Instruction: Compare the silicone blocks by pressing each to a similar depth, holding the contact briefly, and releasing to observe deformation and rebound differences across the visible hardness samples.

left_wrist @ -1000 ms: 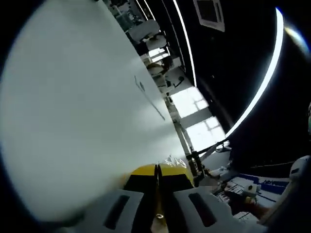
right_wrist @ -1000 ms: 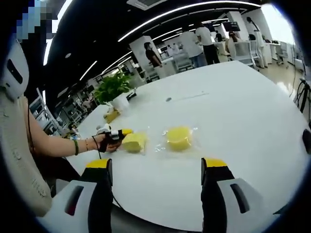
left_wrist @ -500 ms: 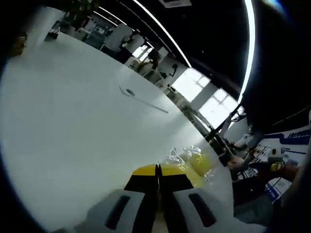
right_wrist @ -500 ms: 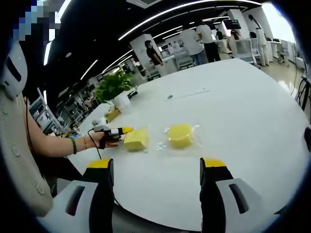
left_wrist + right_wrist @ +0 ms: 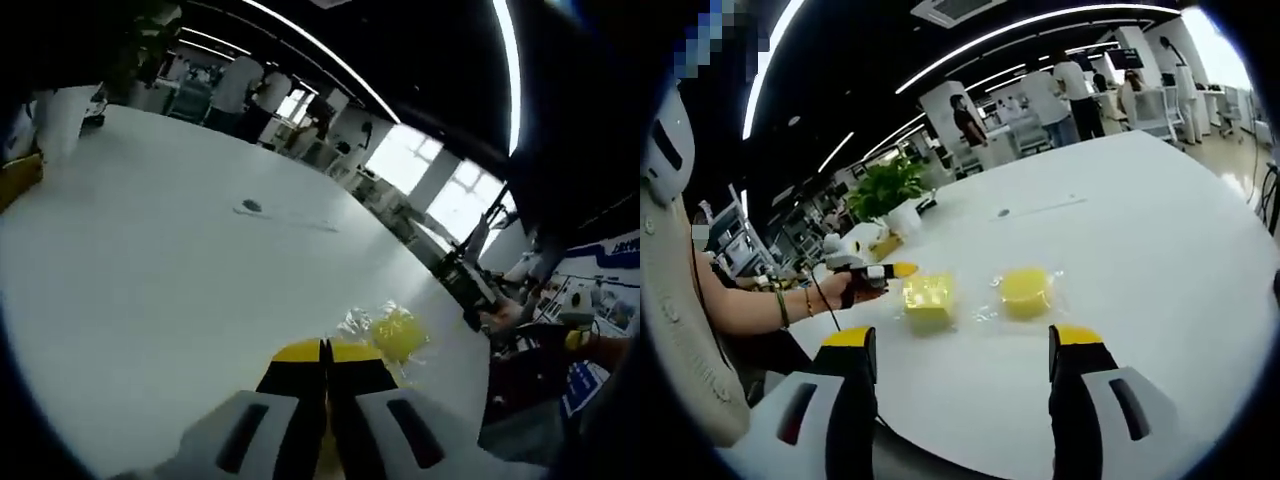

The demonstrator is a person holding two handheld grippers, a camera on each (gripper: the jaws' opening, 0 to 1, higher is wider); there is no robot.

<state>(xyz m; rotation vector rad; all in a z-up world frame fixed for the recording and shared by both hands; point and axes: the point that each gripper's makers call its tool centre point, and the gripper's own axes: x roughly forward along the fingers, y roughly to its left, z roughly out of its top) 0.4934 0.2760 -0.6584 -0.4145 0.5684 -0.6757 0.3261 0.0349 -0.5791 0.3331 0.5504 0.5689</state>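
The left hand-held gripper [image 5: 902, 269] has its jaws pressed together and its tip sits just beside the square silicone block [image 5: 929, 295], apart from it. The right hand-held gripper [image 5: 962, 340] is spread wide and hangs over the near edge of the white bench [image 5: 1160, 250], holding nothing. The round silicone block [image 5: 1025, 289] lies near the square one, on the side away from the left tip; both are in clear wrappers. I judge one press is finished, so next the tip must go down onto a block. Any dent is too small to see. A potted plant [image 5: 887, 188] stands behind the square block.
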